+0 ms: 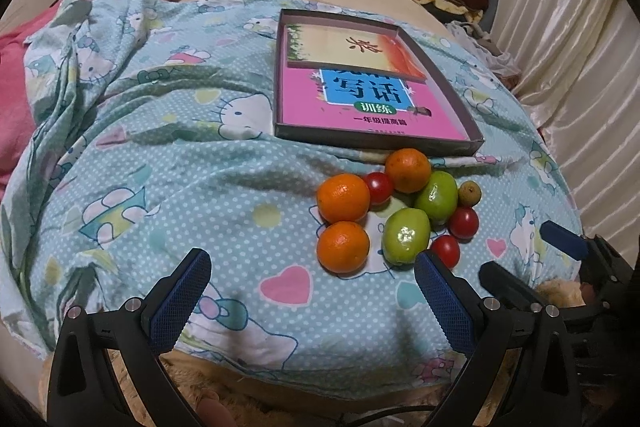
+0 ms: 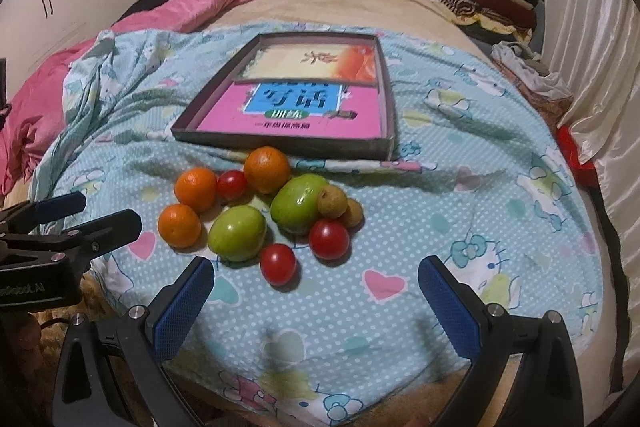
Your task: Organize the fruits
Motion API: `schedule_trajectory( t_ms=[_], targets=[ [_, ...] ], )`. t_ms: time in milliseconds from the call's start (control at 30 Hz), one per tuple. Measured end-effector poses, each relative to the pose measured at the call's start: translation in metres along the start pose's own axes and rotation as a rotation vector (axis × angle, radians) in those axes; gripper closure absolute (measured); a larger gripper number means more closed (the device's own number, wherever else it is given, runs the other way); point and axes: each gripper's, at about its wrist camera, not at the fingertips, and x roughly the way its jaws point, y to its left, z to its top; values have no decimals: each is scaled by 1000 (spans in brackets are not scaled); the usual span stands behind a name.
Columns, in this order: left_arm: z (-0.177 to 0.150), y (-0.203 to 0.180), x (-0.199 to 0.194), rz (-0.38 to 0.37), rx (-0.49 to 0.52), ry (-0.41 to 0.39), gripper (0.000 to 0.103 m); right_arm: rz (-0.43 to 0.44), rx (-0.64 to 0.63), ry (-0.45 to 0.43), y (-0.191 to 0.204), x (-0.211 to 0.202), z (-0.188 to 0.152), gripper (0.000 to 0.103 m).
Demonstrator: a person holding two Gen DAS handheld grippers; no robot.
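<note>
So the fruit is all bunched up in one little pile on the bed, sitting on the blue cartoon-cat sheet (image 2: 460, 227) right in front of a shallow box (image 2: 384, 151). We count three oranges (image 2: 267, 169) along the left and back of the pile, two green fruits (image 2: 237, 233) in the middle, three cherry tomatoes (image 2: 278, 263), and a couple of small brownish fruits (image 2: 331, 201) tucked against the right-hand green one. Most are touching a neighbour, so it's a tight cluster.

The box lies just behind the pile, almost touching the rear orange. It's lined with a pink booklet (image 2: 288, 125) and another card, and there's no fruit in it.

We'd say we're at the very start: nothing sorted, nothing picked. Both claws hang over the near edge of the bed. The right claw (image 2: 316, 293) is spread wide and empty, with the nearest cherry tomato just ahead of its fingers. The left claw (image 1: 312, 283) is also released and empty, with the closest orange (image 1: 343, 247) just ahead of its gap.

Next move, as we see it: pick one fruit off the pile's edge, probably that front tomato or near orange, close gently so it doesn't roll or squash, and carry it to the box. Round fruit on soft bedding will likely wander if nudged.
</note>
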Motion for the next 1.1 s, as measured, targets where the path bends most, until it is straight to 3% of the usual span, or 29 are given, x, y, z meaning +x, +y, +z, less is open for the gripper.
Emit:
schedule_trajectory(
  t_ms=[333, 433, 500, 700, 900, 967, 1100],
  targets=[
    [3, 4, 13, -13, 1, 40, 2, 32, -8, 80, 7, 23, 2, 3],
    [4, 6, 18, -15, 0, 60, 2, 51, -10, 103, 8, 29, 2, 13],
    [5, 9, 21, -18, -5, 67, 4, 66, -12, 119, 9, 34, 2, 27],
    [6, 10, 27, -51, 1, 89, 26, 105, -19, 138, 13, 44, 3, 50],
    [8, 3, 34, -97, 27, 105, 41, 124, -46, 160, 20, 53, 3, 63],
    [7, -1, 38, -102, 41, 113, 50, 124, -52, 172, 22, 59, 4, 67],
    [8, -6, 46, -107, 62, 135, 55, 127, -58, 187, 23, 67, 3, 74]
  ],
)
